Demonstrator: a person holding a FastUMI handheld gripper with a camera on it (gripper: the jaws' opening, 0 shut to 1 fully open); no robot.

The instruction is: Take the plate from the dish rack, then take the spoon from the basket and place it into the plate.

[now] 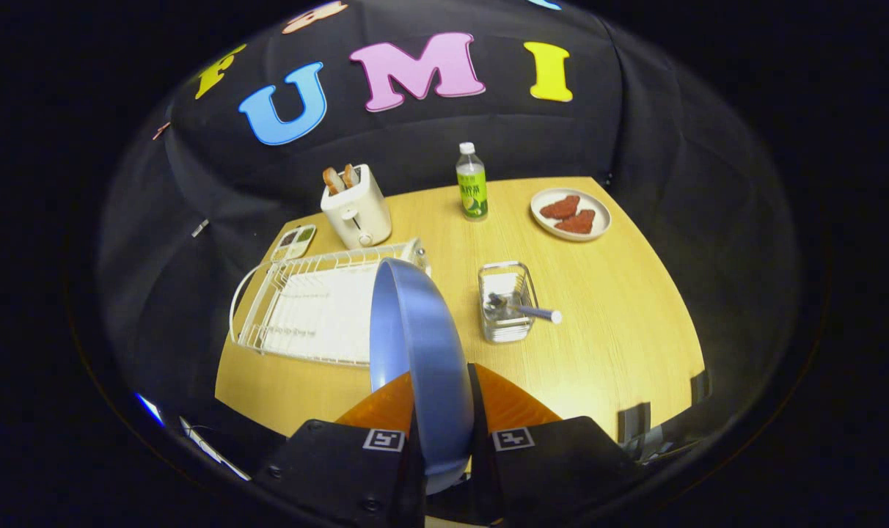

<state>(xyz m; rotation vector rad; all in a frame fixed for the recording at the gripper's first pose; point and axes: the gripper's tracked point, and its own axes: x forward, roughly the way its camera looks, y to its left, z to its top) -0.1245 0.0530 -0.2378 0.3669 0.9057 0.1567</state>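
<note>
We see the blue plate (415,330) held on edge between the two orange fingers (382,407) of the gripper (441,400); both fingers press on its rim, so the jaws are closed on the plate. The plate stands upright, lifted above the wooden table (620,315), with its upper edge overlapping the near corner of the white wire dish rack (305,308). The rack lies just beyond the fingers, to the left.

To the right of the plate we note the small clear basket (507,302), which contains the spoon (525,309); the spoon's handle projects over the basket's right rim.

Farther back stand a white toaster (356,209) with two bread slices, a small palette-like tray (295,240) beside it, a green-labelled bottle (472,183), and a white plate of brown food (571,213).
</note>
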